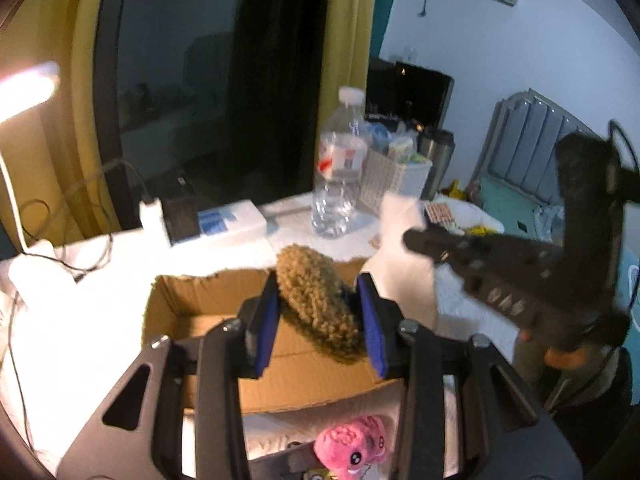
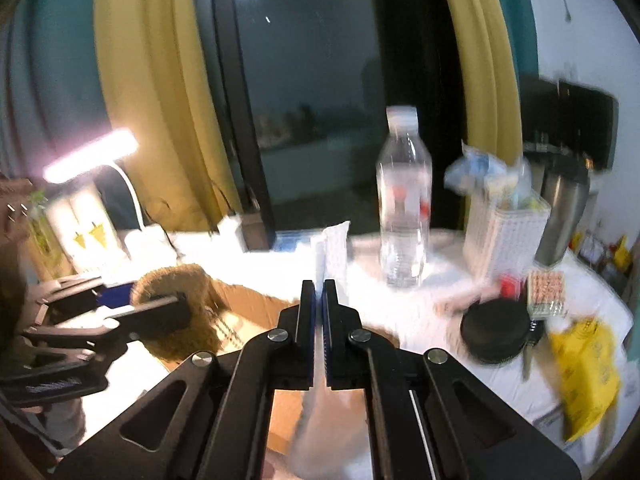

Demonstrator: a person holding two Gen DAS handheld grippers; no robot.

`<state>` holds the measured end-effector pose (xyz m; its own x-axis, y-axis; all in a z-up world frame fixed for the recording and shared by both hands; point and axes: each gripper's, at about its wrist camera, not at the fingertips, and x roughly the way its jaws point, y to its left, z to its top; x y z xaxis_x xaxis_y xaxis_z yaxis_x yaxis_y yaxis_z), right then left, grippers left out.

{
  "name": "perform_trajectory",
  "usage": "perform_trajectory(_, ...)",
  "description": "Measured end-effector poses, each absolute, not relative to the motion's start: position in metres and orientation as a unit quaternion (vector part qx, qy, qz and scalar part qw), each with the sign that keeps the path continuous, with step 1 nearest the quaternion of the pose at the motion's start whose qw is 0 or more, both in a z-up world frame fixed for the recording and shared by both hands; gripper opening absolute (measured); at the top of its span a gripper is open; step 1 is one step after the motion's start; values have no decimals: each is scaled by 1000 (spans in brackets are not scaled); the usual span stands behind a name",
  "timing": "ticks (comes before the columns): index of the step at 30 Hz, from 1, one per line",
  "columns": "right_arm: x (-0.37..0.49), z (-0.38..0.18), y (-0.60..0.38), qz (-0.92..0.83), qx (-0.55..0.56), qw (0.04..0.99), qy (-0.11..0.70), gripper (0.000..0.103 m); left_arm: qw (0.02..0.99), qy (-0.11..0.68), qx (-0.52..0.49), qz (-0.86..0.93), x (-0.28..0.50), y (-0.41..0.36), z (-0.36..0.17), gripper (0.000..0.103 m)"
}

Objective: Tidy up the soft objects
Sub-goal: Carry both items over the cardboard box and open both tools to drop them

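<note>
My left gripper (image 1: 318,322) is shut on a curly tan plush (image 1: 316,300) and holds it above an open cardboard box (image 1: 192,300). My right gripper (image 2: 319,308) is shut on a white cloth (image 2: 334,248), which sticks up past the fingertips and hangs below them. In the left wrist view the right gripper (image 1: 412,240) holds that white cloth (image 1: 400,248) at the box's right end. In the right wrist view the left gripper (image 2: 140,304) and tan plush (image 2: 176,280) are at the left over the box (image 2: 248,308). A pink plush (image 1: 352,444) lies in front of the box.
On the white-covered table (image 2: 440,320) stand a clear water bottle (image 1: 340,172), a white basket (image 1: 396,176), a steel flask (image 2: 560,216), a black round case (image 2: 496,332), a yellow bag (image 2: 584,380) and a lit desk lamp (image 2: 92,156). A dark window lies behind.
</note>
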<state>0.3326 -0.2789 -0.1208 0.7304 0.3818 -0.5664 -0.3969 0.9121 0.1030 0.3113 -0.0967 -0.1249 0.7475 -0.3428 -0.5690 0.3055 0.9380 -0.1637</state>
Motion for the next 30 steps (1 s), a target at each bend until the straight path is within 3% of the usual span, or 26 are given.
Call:
perform_trajectory(13, 315, -178, -279, 204, -57, 899, 383, 6, 895, 399, -15, -197, 334, -125, -178, 40)
perform_trajectory(17, 314, -174, -283, 212, -44, 895, 390, 16, 891, 410, -9, -198, 333, -127, -180, 48)
perform_trajectory(21, 308, -163, -286, 205, -40, 902, 379, 37, 894, 403, -11, -196, 327, -125, -174, 52)
perform_trajectory(22, 305, -161, -286, 204, -40, 903, 376, 39, 895, 402, -11, -194, 326, -124, -172, 53)
perform_trajectory(25, 296, -153, -291, 195, -41, 908, 369, 42, 899, 393, -19, -193, 322, -120, -167, 72)
perform_trajectory(30, 281, -144, -300, 180, -39, 914, 363, 42, 907, 377, -26, -189, 308, -113, -155, 73)
